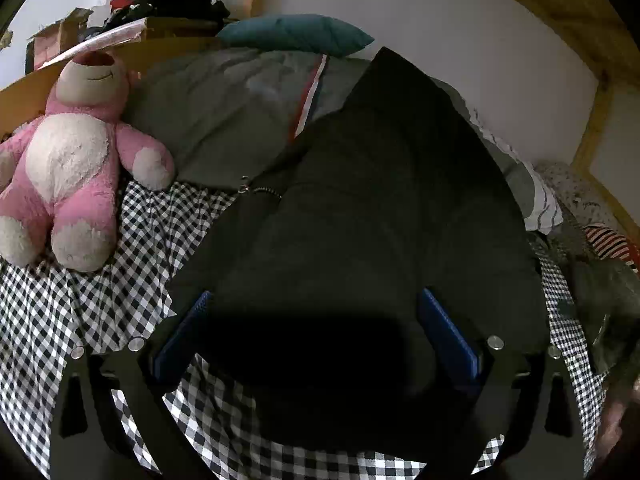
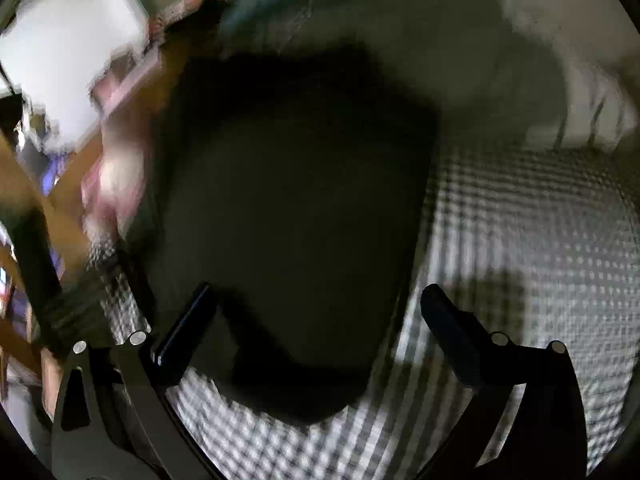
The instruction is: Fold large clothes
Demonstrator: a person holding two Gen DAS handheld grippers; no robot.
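Observation:
A large dark green jacket [image 1: 380, 208] lies spread on the black-and-white checked bedsheet [image 1: 80, 304], its zipper [image 1: 260, 191] showing at the left edge. My left gripper [image 1: 316, 300] hovers open just above the jacket's near hem, blue pads [image 1: 444, 328] wide apart, nothing between them. The right wrist view is motion-blurred. There the same jacket [image 2: 288, 200] shows as a dark mass on the checked sheet [image 2: 520, 240]. My right gripper [image 2: 316, 300] is open over the jacket's near right edge, empty.
A pink plush bear [image 1: 72, 168] sits at the left on the bed. A grey quilt [image 1: 224, 112] and a teal pillow [image 1: 296, 34] lie behind the jacket. Other clothes [image 1: 600, 264] are piled at the right. A wooden bed frame [image 1: 592, 128] and a white wall bound the far side.

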